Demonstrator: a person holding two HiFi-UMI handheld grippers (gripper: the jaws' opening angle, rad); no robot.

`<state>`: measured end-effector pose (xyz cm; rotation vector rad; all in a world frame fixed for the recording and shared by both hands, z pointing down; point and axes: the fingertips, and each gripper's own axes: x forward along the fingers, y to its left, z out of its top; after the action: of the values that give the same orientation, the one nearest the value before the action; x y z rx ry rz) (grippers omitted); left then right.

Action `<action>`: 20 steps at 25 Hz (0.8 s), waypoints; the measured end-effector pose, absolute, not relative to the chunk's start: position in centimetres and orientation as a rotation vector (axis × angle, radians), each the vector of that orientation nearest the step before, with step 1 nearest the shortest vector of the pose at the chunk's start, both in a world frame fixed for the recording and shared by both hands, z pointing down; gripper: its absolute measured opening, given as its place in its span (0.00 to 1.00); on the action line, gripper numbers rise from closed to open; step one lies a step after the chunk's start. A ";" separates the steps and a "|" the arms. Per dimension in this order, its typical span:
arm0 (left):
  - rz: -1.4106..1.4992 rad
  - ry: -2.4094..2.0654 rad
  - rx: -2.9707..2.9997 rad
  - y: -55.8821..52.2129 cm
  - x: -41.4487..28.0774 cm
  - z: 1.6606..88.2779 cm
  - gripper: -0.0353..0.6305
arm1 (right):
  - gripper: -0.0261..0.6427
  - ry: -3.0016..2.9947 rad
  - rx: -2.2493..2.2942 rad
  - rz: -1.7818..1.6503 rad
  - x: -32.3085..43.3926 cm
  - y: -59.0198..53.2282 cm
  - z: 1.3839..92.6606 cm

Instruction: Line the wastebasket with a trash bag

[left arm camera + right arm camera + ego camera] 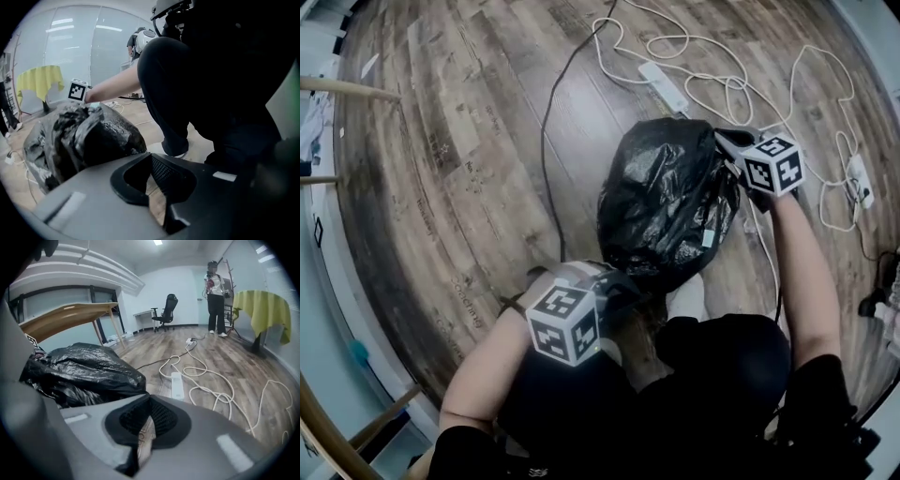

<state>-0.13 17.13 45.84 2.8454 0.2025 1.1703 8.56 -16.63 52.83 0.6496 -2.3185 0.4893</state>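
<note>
Down on the wooden floor (459, 187), crouches over the black trash bag (666, 197), bulging as though draped over a hidden wastebasket; brackets it with left gripper (623, 286) and right gripper (729, 142), both jaw pairs pressed together, empty, probably to push plastic down

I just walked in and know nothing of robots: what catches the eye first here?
A shiny, crumpled black trash bag bulges from the middle of the wooden floor, before the crouching person. The left tool and right tool, each bearing a black-and-white marker cube, flank it with jaws together and nothing between them. White cables and a power strip sprawl beyond it.
</note>
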 end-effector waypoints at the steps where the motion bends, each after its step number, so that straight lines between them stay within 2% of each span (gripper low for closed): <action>1: 1.163 0.218 2.833 17.4 0.0 46.2 0.06 | 0.04 -2.300 0.644 0.516 8.9 -16.7 54.0; 9: 1.132 0.283 2.747 17.8 -0.2 49.4 0.06 | 0.04 -2.225 0.591 0.712 10.0 -14.8 61.5; 13: 0.981 0.144 2.882 15.8 -0.3 46.2 0.07 | 0.04 -2.307 0.655 0.693 10.3 -15.4 59.2; 15: 0.849 0.048 2.952 14.6 -0.5 43.3 0.14 | 0.05 -2.369 0.734 0.675 11.5 -15.9 56.3; 18: 0.645 -0.164 3.025 11.2 -1.1 38.1 0.26 | 0.15 -2.459 0.848 0.651 13.7 -16.5 50.8; 20: 0.555 -0.333 3.056 8.0 -1.7 35.6 0.29 | 0.25 -2.522 0.888 0.613 14.8 -16.2 46.7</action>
<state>-1.74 8.04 35.63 3.0558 -0.3327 0.5548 14.81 -16.19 46.73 0.8878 -2.5218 0.6125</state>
